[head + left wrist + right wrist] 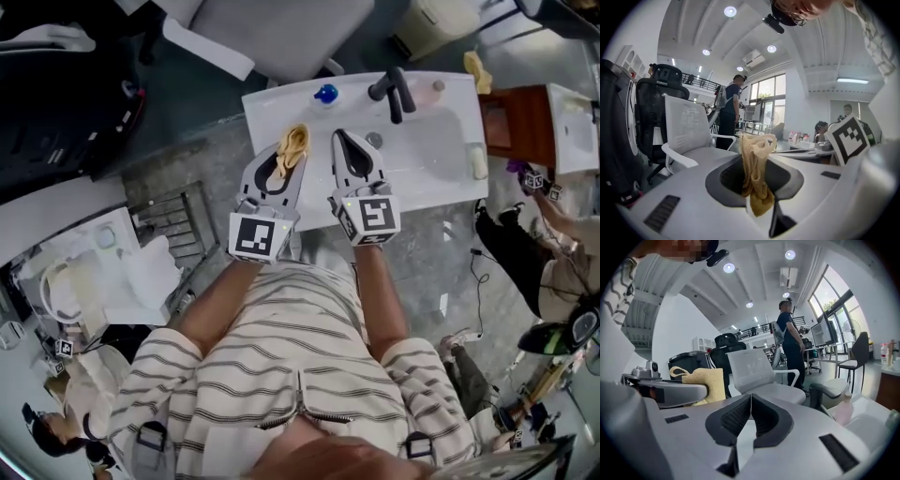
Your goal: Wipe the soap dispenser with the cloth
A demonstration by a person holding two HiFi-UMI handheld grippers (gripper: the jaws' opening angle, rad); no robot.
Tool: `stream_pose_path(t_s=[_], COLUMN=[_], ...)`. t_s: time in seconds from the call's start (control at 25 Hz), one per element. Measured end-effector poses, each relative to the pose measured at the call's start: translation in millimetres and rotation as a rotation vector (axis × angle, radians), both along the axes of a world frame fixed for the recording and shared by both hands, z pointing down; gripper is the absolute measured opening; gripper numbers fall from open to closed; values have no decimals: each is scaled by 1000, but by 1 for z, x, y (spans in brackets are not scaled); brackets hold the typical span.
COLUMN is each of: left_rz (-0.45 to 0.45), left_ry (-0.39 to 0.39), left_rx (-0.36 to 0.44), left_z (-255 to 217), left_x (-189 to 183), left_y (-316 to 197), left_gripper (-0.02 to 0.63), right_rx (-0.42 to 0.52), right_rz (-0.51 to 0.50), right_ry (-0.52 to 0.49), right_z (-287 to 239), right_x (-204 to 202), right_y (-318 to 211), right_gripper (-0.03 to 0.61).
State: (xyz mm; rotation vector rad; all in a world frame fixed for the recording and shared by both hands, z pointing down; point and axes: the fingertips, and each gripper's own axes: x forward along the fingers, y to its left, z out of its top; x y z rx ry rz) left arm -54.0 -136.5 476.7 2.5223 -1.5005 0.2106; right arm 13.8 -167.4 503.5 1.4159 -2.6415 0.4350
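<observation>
In the head view, the left gripper [287, 159] is clamped on a yellow cloth [295, 139]. The cloth bunches out past its tips over the near-left part of the white sink [441, 178]. The right gripper [343, 142] lies just beside it, jaws pressed together on nothing, aimed toward the black faucet [394, 92]. The soap dispenser [435, 90] looks to be the small pinkish shape on the back ledge right of the faucet, well apart from both grippers. The basin lies open to the right of the right gripper.

In the left gripper view, the cloth runs upright through the closed jaws, long axis top to bottom. A crumpled head stands above the pads and a tail hangs below. A white chair [689, 136] stands beyond, to the left.

In the right gripper view, the pads meet in a thin line with nothing between them. The cloth shows at the left. The pale pink dispenser stands upright low at the right, just beside the faucet.
</observation>
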Motion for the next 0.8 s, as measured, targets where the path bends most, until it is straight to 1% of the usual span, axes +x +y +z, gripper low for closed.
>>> stream_pose_path(t_s=[0.12, 0.16, 0.48, 0.64, 0.8], left_rz=[5, 6, 3, -6, -4], left_ry=[9, 10, 8, 6, -1], left_rx=[-15, -20, -47, -59, -72], left_z=[5, 6, 23, 30, 37], left_x=[-1, -1, -11, -14, -13], left_y=[-5, -7, -14, -14, -12], left_gripper=[91, 91, 91, 91, 91], right_rx=[-18, -25, -54, -41, -54], right_rz=[6, 5, -3, 7, 15], right_ry=[4, 10, 99, 165, 182], right_z=[11, 15, 56, 69, 80], right_x=[-1, -2, -10, -11, -14], right_y=[-8, -10, -38, -49, -58], right_gripper=[6, 18, 86, 107, 134])
